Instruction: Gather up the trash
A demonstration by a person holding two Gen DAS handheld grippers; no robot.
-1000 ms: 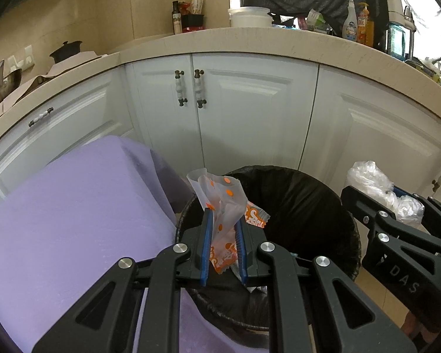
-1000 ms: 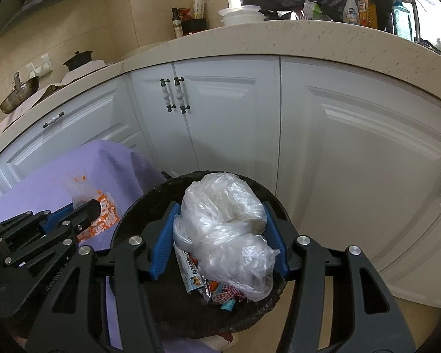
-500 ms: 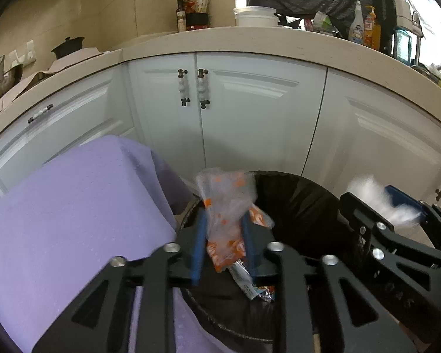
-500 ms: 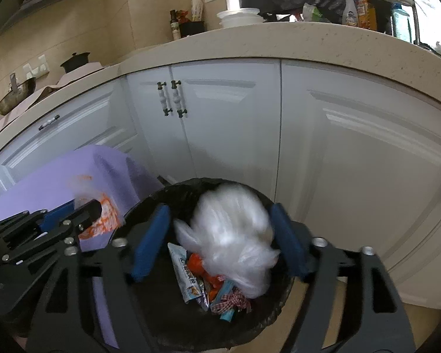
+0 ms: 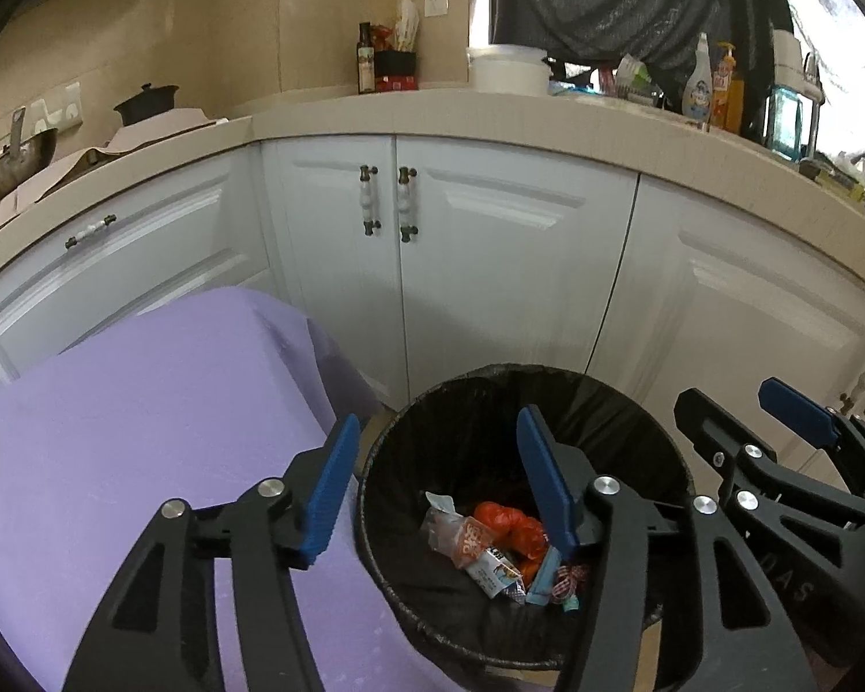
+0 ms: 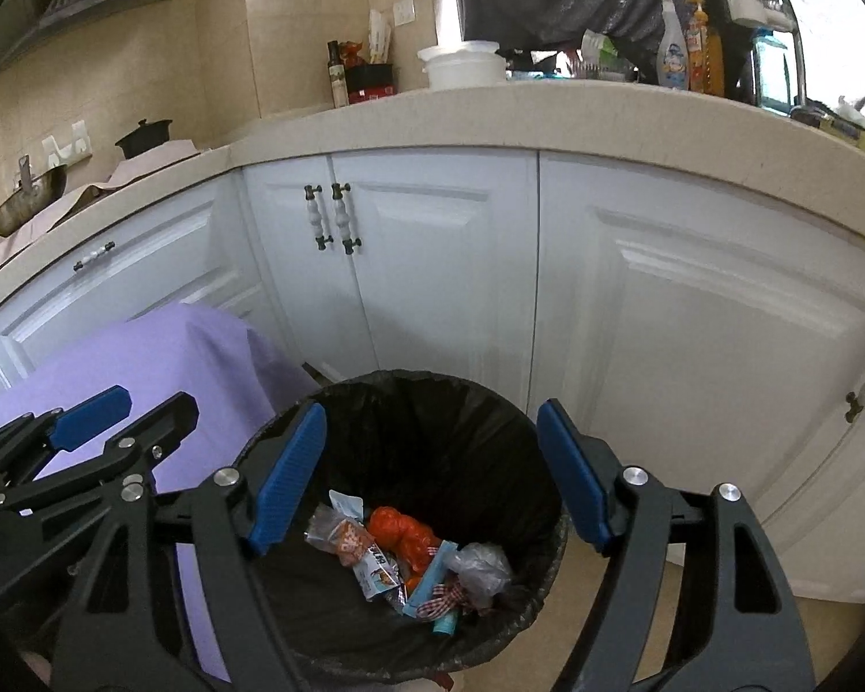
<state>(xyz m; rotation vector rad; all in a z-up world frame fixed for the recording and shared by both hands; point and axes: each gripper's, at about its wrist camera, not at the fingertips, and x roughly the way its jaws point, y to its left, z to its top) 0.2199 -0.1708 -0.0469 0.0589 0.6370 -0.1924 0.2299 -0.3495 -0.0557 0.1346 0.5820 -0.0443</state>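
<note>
My fingers (image 5: 328, 478) on the left gripper (image 5: 438, 473) have just been opening and stand spread with nothing between them; those of my right gripper (image 6: 432, 473) are spread and empty too. Both hang above the black-lined trash bin (image 6: 461, 403), which stands before the white cabinets (image 6: 444, 288), beside the purple cloth (image 5: 115, 432). Down at the bin's bottom lie the clear crumpled bag (image 6: 481, 562) and the orange-printed wrapper (image 5: 461, 536) among other trash.

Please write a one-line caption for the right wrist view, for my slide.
Open right gripper above the black-lined round trash bin, where a crumpled clear plastic bag lies among colourful snack wrappers.
</note>
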